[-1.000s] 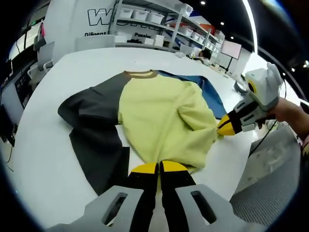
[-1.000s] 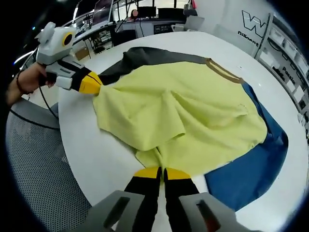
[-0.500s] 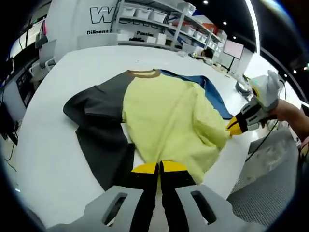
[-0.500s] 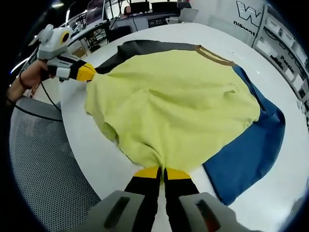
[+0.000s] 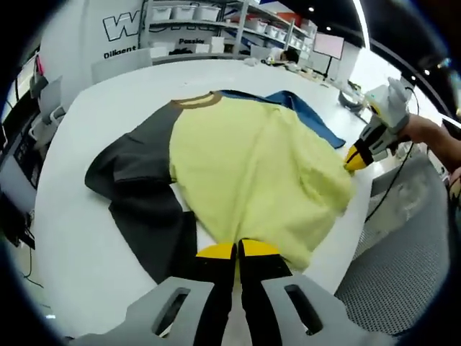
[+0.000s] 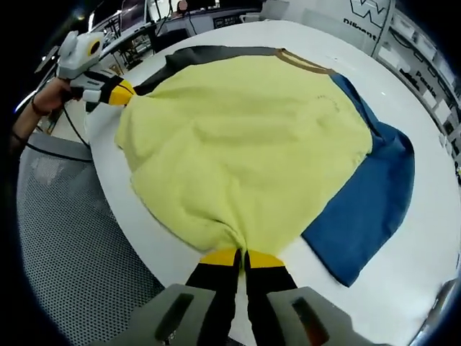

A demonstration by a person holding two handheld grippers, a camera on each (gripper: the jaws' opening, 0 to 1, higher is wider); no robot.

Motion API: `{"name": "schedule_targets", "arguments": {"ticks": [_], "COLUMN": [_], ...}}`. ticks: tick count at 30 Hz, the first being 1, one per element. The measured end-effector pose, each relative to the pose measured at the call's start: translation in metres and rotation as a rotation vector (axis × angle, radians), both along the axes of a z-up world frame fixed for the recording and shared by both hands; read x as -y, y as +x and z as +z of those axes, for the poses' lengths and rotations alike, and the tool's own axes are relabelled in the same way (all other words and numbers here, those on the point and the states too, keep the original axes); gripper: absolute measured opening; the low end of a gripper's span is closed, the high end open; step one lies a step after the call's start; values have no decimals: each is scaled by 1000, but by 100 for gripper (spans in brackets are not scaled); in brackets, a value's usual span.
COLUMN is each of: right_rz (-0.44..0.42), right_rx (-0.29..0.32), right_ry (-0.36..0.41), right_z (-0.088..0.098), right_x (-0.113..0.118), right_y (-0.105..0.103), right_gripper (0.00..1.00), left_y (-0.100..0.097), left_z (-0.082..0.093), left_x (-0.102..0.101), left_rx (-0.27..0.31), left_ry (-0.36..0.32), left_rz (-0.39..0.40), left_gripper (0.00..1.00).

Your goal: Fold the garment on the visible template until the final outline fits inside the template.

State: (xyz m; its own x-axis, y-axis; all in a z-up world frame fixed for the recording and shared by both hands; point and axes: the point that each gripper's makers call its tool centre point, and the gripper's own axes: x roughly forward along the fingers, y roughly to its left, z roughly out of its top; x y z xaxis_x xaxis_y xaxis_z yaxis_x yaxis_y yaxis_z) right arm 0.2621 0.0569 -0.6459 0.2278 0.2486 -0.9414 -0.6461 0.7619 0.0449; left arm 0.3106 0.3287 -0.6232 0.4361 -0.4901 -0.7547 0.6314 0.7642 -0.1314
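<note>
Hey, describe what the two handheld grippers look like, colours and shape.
Each gripper has black jaws with yellow tips on a light grey body, as on the left gripper and the right gripper. A dark cable trails from each handle, and a dark band circles the wrist behind the left gripper.

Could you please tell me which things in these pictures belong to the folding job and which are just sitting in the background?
Part of the job:
- garment, yellow body with one dark grey and one blue sleeve
- left tool, shut on the hem
- right tool, shut on the hem
- white table

Just lying about:
- shelves with bins
- mesh chair
</note>
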Motion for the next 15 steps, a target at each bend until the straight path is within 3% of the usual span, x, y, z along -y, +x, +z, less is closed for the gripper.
{"name": "schedule_targets", "arguments": {"ticks": [11,15], "right_rz": [-18,-11], "right_rx": [-34,-81], "right_ry": [-22,-22], "right_z": [0,0], "right_x": [18,24], "right_y": [-11,-17], "right_gripper": [0,0], "left_y": [-4,-10], "left_z": [0,-1], "left_x": [-3,-4], "left_rx": [-26,-27], "left_ry": [63,149], "left_rz": [-72,-155], "left_gripper": [0,0]}}
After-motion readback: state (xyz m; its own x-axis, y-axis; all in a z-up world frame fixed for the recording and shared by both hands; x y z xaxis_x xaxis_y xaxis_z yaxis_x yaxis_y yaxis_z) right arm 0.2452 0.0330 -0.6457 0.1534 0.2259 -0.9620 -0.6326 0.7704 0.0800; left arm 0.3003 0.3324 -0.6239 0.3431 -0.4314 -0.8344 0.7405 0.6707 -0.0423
